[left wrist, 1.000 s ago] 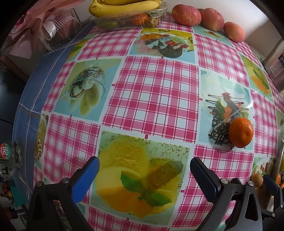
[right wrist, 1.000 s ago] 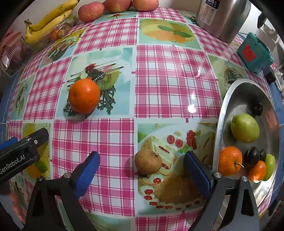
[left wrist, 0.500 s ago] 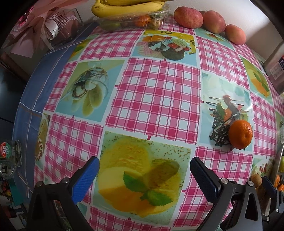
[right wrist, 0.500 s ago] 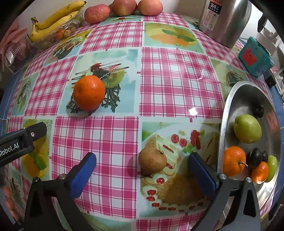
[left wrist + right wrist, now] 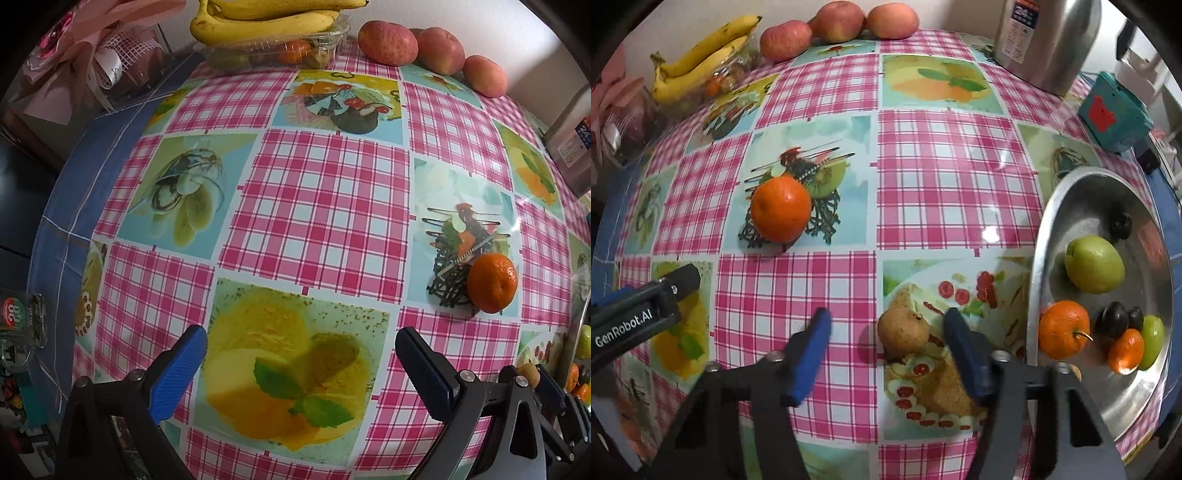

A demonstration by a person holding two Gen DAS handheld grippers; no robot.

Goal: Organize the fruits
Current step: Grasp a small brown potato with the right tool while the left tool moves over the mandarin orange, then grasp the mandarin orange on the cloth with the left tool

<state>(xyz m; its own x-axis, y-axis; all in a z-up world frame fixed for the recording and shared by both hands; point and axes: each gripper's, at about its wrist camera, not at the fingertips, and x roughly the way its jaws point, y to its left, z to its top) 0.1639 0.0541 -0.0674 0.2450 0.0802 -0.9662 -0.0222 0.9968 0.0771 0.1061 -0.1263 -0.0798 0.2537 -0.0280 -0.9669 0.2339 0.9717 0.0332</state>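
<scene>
The brown fruit [image 5: 903,329] is being bracketed by the right gripper [image 5: 886,341], whose jaws have just been closing; the right pad looks about touching it, while a gap is showing at the left pad. A metal tray [image 5: 1039,236] is lying at three o'clock. The left gripper [image 5: 301,369] is being held wide open over bare tablecloth [image 5: 325,206], nothing gripped, an orange [image 5: 492,282] lying at two o'clock.

The right gripper [image 5: 886,332] has just been closing its jaws around the brown fruit [image 5: 903,329], which now lies between them, with a gap on its left.
</scene>
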